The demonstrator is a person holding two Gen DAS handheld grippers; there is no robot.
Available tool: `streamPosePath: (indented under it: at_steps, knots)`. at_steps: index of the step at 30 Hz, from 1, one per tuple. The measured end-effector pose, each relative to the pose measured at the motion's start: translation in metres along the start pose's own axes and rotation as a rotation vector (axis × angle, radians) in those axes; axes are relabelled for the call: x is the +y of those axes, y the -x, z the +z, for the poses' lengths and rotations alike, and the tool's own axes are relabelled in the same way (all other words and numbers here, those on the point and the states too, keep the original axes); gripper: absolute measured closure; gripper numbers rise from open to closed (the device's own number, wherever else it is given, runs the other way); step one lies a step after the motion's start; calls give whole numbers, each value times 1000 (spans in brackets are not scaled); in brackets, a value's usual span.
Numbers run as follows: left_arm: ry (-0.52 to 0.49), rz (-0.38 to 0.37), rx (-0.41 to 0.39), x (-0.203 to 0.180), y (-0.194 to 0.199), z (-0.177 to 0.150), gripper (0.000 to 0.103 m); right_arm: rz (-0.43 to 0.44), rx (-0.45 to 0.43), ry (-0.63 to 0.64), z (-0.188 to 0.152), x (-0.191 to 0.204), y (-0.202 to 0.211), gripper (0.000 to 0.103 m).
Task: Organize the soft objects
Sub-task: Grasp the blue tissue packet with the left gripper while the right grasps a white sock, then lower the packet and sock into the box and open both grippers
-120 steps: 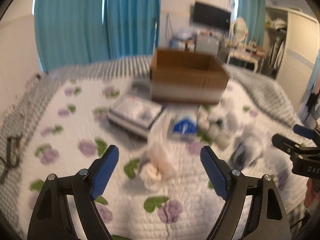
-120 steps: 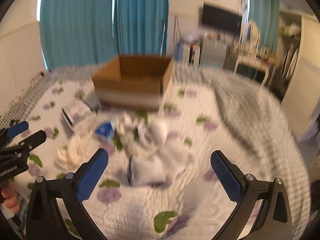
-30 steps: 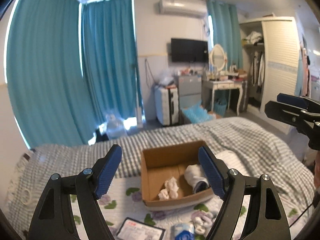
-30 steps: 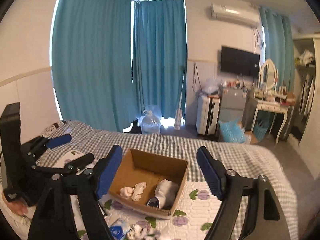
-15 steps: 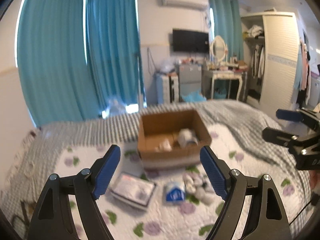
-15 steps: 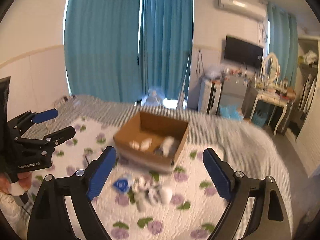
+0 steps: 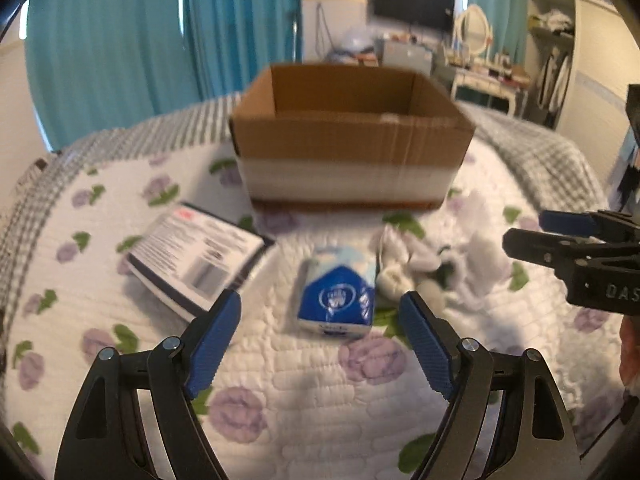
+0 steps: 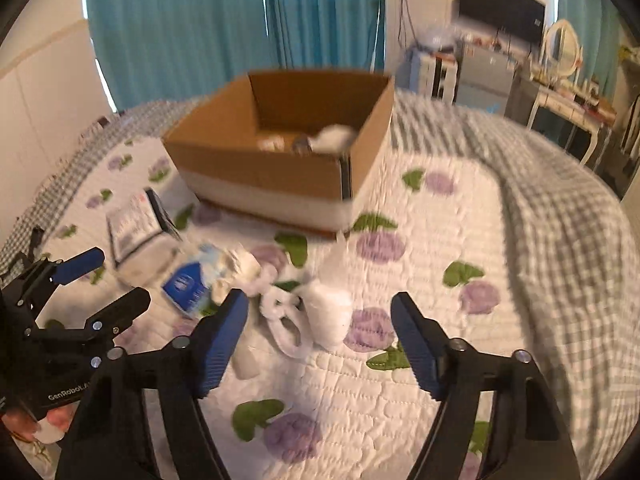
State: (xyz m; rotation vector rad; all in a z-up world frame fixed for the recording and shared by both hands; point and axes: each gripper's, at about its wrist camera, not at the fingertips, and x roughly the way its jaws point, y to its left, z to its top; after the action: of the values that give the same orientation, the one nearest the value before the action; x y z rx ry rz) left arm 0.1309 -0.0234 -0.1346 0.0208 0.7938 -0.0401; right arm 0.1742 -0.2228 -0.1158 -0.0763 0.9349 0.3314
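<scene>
A brown cardboard box (image 7: 348,136) stands on the flowered quilt; it also shows in the right wrist view (image 8: 280,160), with white soft items (image 8: 332,138) inside. A blue tissue pack (image 7: 338,298) lies just ahead of my open, empty left gripper (image 7: 320,334). A heap of white socks (image 7: 424,268) lies right of the pack. In the right wrist view the socks (image 8: 304,308) lie between the fingers of my open, empty right gripper (image 8: 318,334), with the tissue pack (image 8: 188,284) to their left.
A flat printed package (image 7: 196,260) lies left of the tissue pack. The right gripper enters the left wrist view at the right edge (image 7: 560,240). A grey checked blanket (image 8: 540,184) covers the bed's right side. Curtains, a TV and a dressing table stand behind.
Both grippers have dropped from high above the bed down toward the quilt. The tissue pack and socks are now close in front of them. Both stay open.
</scene>
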Motion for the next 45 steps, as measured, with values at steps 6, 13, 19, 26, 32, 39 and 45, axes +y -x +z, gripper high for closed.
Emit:
streamPosePath:
  at_steps: [6,13,19,26,32,39,45]
  knots:
    - [-22,-8,48,0,-25,-5,23,42,91,-55,0,-14,-44,69]
    - [-4,-62,120,2,-50,-8,37,30,27,-35,4,-11,-30,74]
    - [1,-94,106,4,-49,-5,52,19,-8,-61,1,-18,-16,74]
    - [-39,-71,72,0,-11,-17,56,-2,-51,-64,-9,-14,1,74]
    - [-34,-89,34,-1,30,-14,56,7,-104,-32,-14,9,42,74]
    - [-44,-101,-62,0,84,8,56,20,-178,22,-12,39,95,74]
    - [-38,-111,-171,6,131,36,56,24,-262,64,7,58,144,74]
